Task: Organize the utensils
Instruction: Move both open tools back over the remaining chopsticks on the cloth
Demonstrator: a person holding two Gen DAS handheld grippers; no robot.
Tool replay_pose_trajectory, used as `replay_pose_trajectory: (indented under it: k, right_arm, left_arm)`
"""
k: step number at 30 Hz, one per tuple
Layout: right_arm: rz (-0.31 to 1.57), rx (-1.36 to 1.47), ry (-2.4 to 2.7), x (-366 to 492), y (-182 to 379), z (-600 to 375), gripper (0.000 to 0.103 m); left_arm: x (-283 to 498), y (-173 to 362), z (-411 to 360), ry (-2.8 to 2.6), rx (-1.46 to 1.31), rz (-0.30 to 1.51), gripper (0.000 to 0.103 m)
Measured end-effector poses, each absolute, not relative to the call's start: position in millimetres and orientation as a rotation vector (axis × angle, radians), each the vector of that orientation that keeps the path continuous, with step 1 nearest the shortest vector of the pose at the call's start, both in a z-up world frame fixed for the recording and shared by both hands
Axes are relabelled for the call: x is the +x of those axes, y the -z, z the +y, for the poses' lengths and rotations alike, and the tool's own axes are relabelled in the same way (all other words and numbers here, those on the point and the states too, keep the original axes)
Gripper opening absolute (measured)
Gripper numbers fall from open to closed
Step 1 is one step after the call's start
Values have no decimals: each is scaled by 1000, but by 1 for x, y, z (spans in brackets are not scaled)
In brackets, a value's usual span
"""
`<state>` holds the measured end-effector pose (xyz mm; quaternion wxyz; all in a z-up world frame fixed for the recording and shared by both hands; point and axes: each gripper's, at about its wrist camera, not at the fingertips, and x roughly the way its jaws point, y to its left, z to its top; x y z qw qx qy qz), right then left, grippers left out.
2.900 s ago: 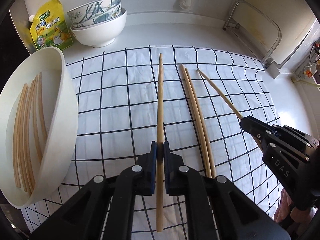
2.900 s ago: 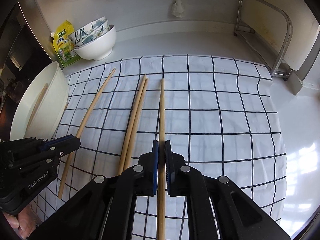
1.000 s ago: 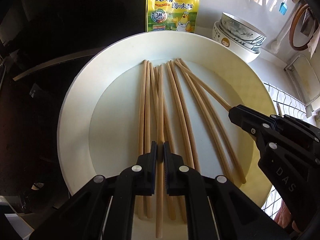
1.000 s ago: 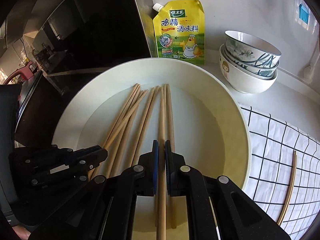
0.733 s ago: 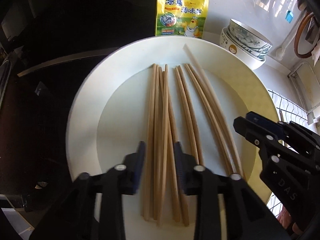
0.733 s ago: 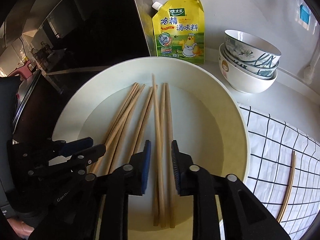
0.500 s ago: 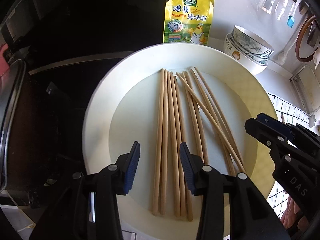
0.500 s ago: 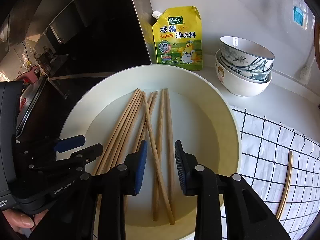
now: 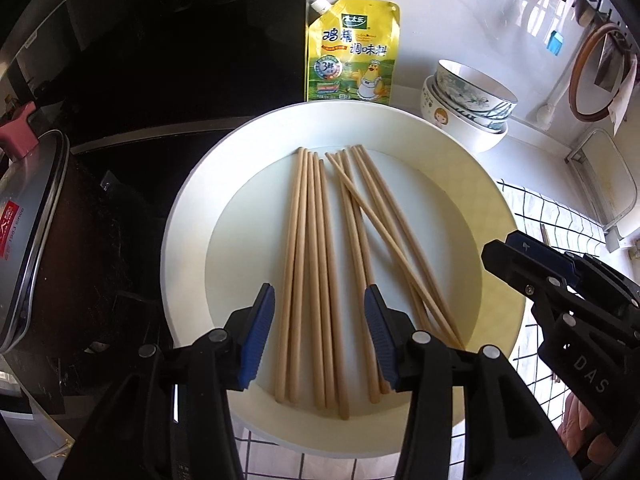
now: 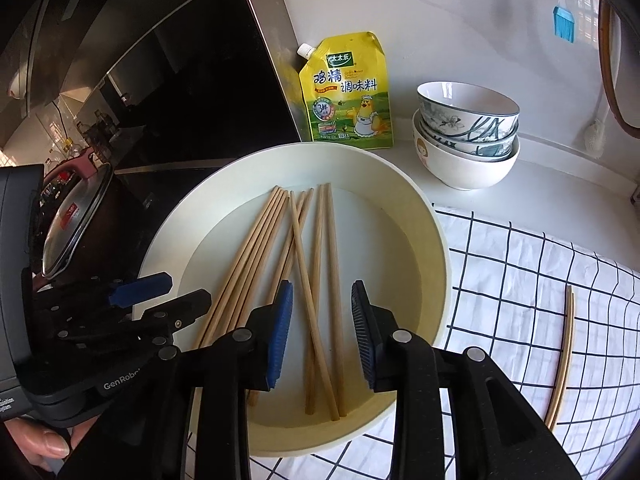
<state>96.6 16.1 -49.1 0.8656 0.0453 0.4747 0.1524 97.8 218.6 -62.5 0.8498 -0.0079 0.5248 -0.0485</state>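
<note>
Now we hold both claws over the round white tray (image 9: 192, 216), our left gripper (image 9: 318, 334) and right gripper (image 10: 322, 330) each spread apart and gripping nothing, their jaws having just been opening. Ten chopsticks (image 9: 308, 264) lie loose inside the tray, below the pads. Three bowls (image 10: 466, 148) stand stacked beside one yellow seasoning pouch (image 10: 348, 92). Some chopsticks (image 10: 564, 356) remain on the checked cloth (image 10: 512, 280).

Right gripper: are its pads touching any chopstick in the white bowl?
Apart. In the right wrist view the right gripper stands open above the white bowl; the chopsticks lie loose on the bowl's floor between its blue pads, clear of both.
</note>
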Motion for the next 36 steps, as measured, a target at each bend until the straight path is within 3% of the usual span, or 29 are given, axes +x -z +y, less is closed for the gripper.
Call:
replay_pose_trajectory:
  k: [21, 36]
  right_arm:
    - [966, 156, -192, 49, 36, -89, 36]
    - [1001, 204, -67, 21, 57, -173, 36]
  left_arm:
    - [62, 43, 122, 231, 6, 1081, 46]
    - [46, 51, 50, 306, 36, 1090, 46]
